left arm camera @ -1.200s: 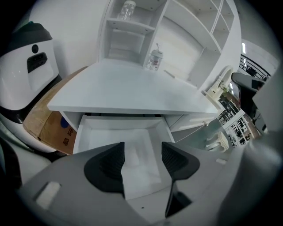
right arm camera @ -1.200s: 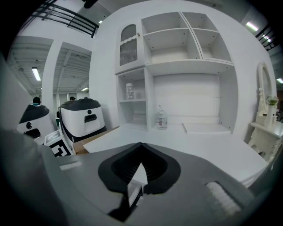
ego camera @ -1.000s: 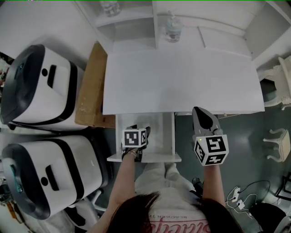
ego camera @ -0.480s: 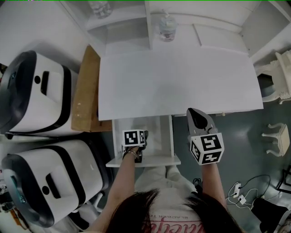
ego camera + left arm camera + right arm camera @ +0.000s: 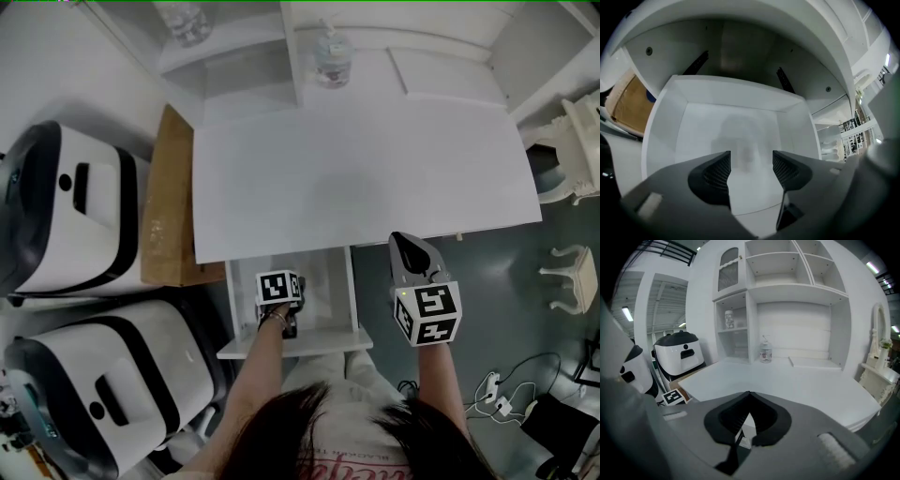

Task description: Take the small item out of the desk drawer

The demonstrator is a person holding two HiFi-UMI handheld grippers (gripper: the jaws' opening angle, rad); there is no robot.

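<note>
- Small item (image 5: 740, 140) showed only as a faint, blurred pale shape on the floor of the open drawer (image 5: 663, 117). What it was could not be told.
- Two white machines (image 5: 70, 220) and a brown board (image 5: 169, 206) stood at the far left, well apart from the work.
- The drawer was pulled out from under the front edge of the desk (image 5: 356, 178), which left its inside open to a reach from above.
- The left gripper (image 5: 751, 158) pointed steeply down into the drawer. Its jaws were spread and pinched nothing, and the pale shape lined up with the gap between them. It was probably aimed that way so the jaws could come down on either side of the item.
- The right gripper (image 5: 748, 393) hung just right of the drawer, near the desk's front edge, with its jaws pressed together on nothing. It seemed to be kept aside so the drawer stayed free for the other hand.
</note>
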